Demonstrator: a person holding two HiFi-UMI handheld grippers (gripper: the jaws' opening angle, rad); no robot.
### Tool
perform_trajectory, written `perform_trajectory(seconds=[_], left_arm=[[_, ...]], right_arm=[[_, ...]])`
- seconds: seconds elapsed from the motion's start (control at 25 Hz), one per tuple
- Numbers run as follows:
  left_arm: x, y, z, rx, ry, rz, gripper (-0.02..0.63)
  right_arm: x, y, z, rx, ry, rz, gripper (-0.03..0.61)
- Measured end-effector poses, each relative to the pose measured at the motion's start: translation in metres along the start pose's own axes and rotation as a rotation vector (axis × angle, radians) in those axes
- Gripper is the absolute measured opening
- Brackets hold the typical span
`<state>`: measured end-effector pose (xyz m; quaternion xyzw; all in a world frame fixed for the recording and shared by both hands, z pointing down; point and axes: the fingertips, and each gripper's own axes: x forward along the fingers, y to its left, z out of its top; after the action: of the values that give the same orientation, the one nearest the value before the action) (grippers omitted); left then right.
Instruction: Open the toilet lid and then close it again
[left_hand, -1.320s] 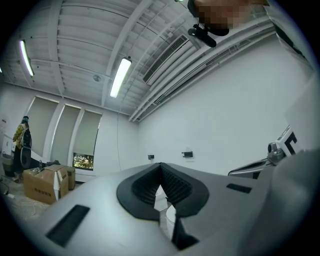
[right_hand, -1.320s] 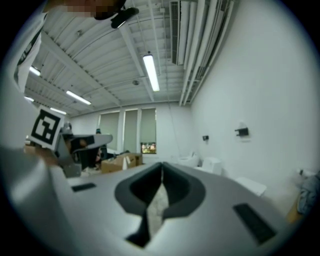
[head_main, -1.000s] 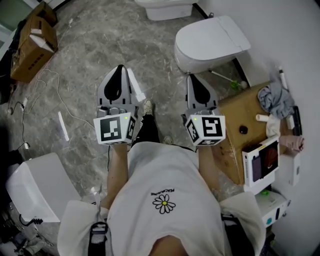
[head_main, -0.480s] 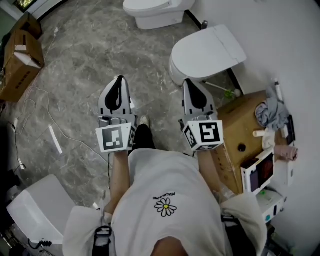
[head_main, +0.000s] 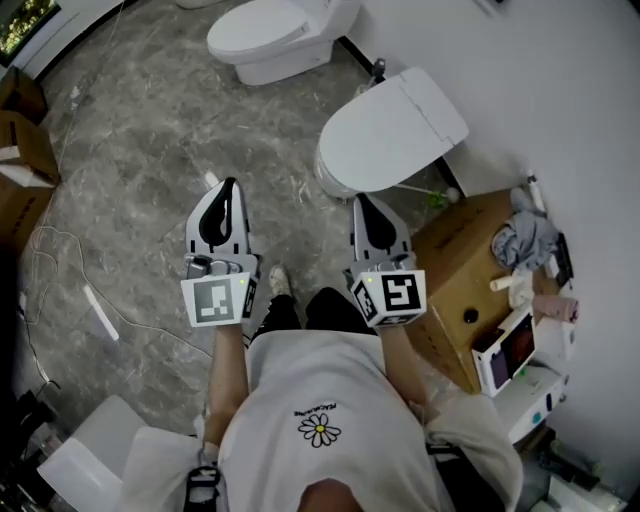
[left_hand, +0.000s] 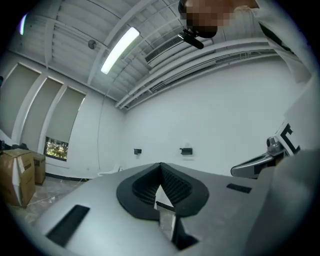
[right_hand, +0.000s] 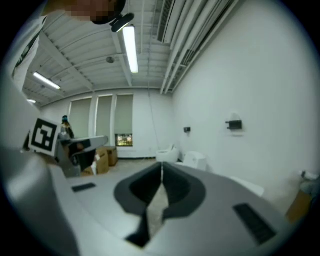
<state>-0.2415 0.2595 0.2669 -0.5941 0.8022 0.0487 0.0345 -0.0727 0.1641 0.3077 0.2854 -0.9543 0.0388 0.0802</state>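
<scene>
The white toilet (head_main: 390, 130) stands against the wall at the upper right of the head view, its lid down flat. My right gripper (head_main: 358, 201) points at it from just below its front rim, apart from it, jaws shut and empty. My left gripper (head_main: 231, 183) hovers over the marble floor to the left of the toilet, also shut with nothing in it. In the left gripper view the left gripper (left_hand: 160, 165) has its dark pads meeting against a white wall. The right gripper view shows the right gripper (right_hand: 161, 165) with its pads closed too.
A second white toilet (head_main: 270, 35) stands further along the wall. A cardboard box (head_main: 462, 262) with cloths and small items sits right of my right arm. More cardboard boxes (head_main: 18, 120) and a loose cable (head_main: 60, 250) lie at the left on the floor.
Both grippers have come nearer to the closed toilet, which now lies lower and further left in the head view. The second toilet has come fully into view. Jaws stay shut.
</scene>
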Motion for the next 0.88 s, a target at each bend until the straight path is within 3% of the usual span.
perform_trajectory(seconds=[0.32,0.48,0.72,0.88], left_arm=[[0.06,-0.037,-0.032,-0.061,0.048,-0.041,0.025],[0.089,-0.062,-0.031,-0.045,0.043,-0.089,0.025],[0.129,-0.105,-0.024,-0.013,0.045,-0.198,0.025],[0.157,-0.14,-0.028,-0.003,0.049,-0.295,0.025]], right_arm=[[0.02,-0.064,-0.015,0.013,0.03,-0.072,0.031],[0.023,-0.092,-0.01,0.036,0.005,-0.104,0.031],[0.001,-0.143,-0.006,0.13,-0.057,-0.25,0.031],[-0.019,-0.174,-0.006,0.14,-0.073,-0.36,0.031]])
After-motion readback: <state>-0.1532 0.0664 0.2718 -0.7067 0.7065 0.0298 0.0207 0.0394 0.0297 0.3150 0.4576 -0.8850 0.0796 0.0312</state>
